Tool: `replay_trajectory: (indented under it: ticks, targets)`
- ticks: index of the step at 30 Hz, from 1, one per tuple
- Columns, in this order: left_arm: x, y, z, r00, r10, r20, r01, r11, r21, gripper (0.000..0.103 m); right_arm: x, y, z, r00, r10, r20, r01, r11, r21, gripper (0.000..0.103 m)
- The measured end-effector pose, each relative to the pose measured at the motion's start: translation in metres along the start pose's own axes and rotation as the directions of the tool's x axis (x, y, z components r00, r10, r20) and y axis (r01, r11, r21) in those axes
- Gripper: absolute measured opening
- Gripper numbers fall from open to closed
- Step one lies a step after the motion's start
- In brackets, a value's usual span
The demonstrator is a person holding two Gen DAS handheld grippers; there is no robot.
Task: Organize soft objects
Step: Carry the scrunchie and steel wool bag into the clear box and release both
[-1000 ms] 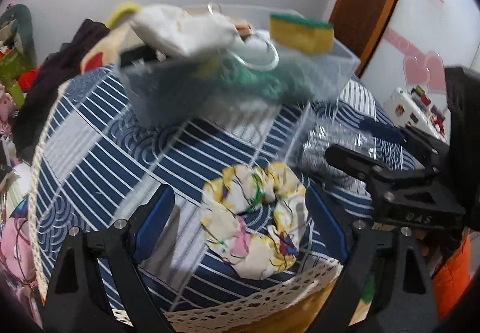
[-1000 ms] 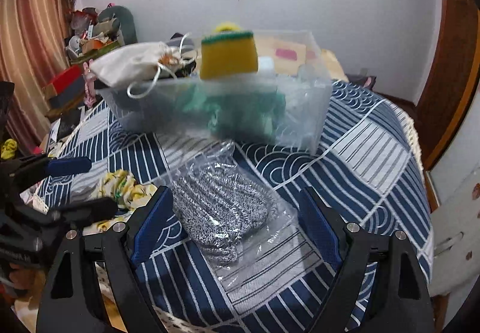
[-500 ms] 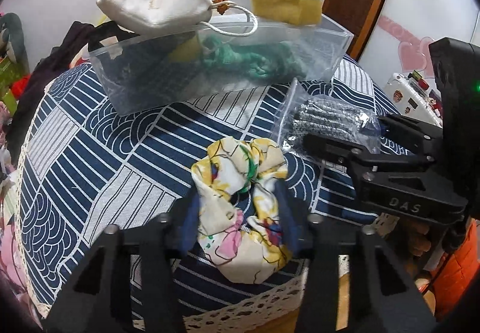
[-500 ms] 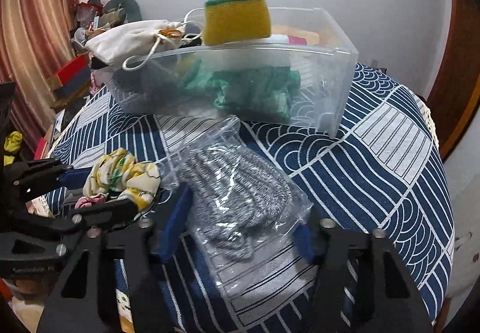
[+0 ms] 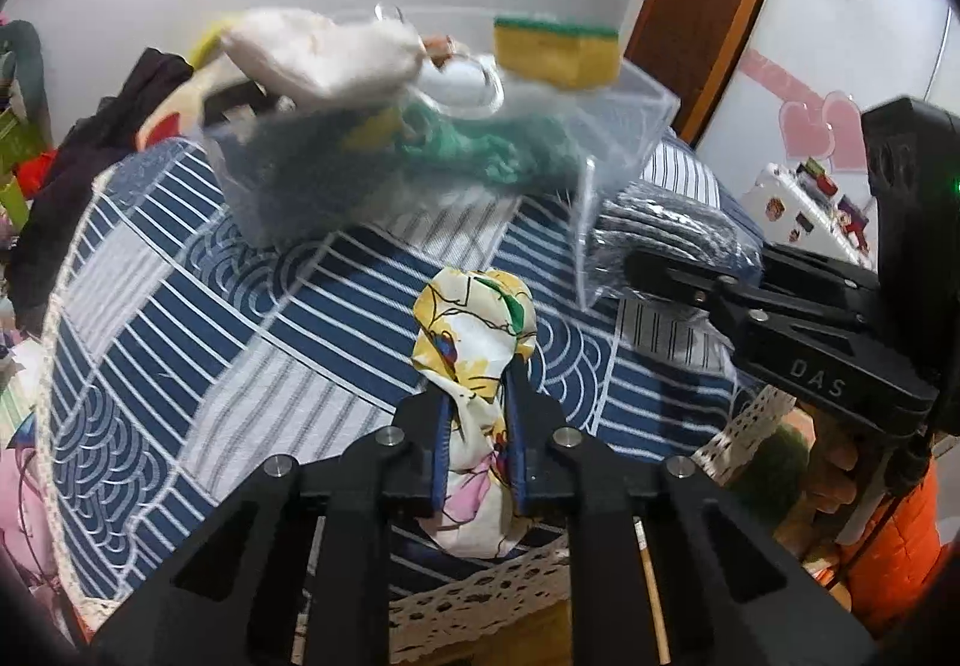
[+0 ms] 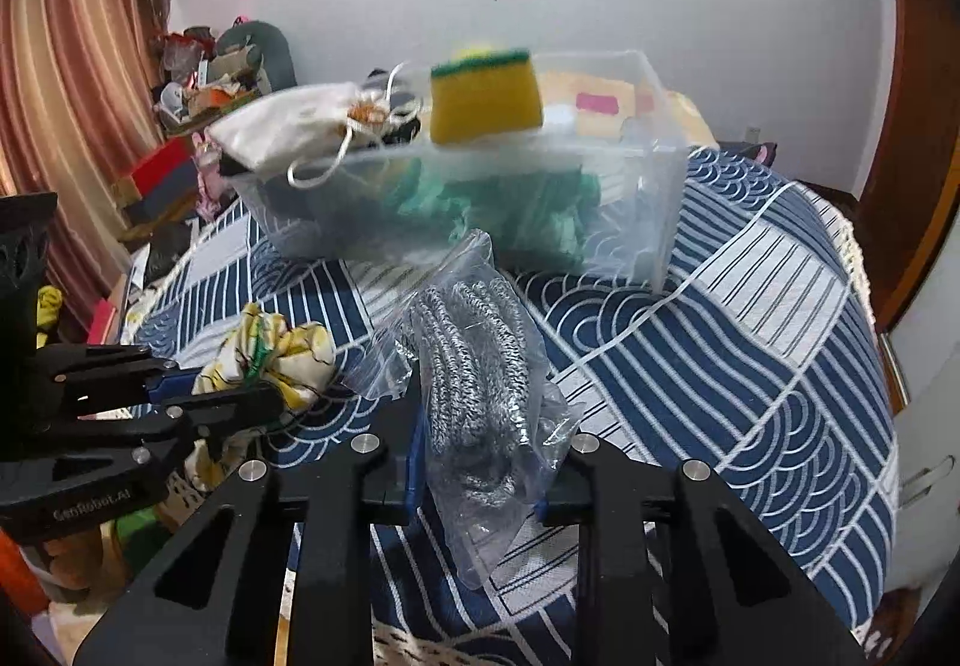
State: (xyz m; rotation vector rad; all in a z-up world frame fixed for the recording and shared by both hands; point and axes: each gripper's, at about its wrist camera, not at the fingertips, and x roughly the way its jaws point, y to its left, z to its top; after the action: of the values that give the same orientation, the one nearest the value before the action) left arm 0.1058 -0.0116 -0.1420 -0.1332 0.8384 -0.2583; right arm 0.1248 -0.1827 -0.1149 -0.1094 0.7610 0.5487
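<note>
Item one, left: your left gripper (image 5: 477,414) is closing its fingers on the floral scrunchie (image 5: 474,342), pinching it by its bunched middle so that the loose fabric is coming off the blue patterned desk (image 5: 180,318) in one piece. Item two, right: your right gripper (image 6: 480,414) is closing its fingers on the clear bag of grey knit gloves (image 6: 474,366), squeezing the bag around its bulk. Both items are sitting just in front of the clear bin (image 6: 630,210), which is already holding a sponge (image 6: 486,96), a white pouch (image 6: 282,132) and green cloth, presumably their destination.

left claw (image 5: 480,420): black frame, blue pads, silver screws | right claw (image 6: 480,462): same, "DAS" lettering | orange sleeve (image 5: 888,558)
</note>
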Motion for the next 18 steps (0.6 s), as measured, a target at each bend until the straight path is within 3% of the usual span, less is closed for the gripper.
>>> replay_trajectory:
  ticks: [8,18]
  targets:
    - [-0.038,0.005,0.023,0.993,0.022,0.112,-0.021,1.000,-0.005,0.015,-0.027,0.005,0.016,0.995,-0.029,0.093,0.030,0.999,-0.010,0.023]
    - [-0.081,0.013,0.072,0.954,0.075,0.289,-0.073,0.997,-0.019,0.015,-0.056,0.009,0.054,0.969,-0.049,0.243,0.056,0.998,-0.026,0.024]
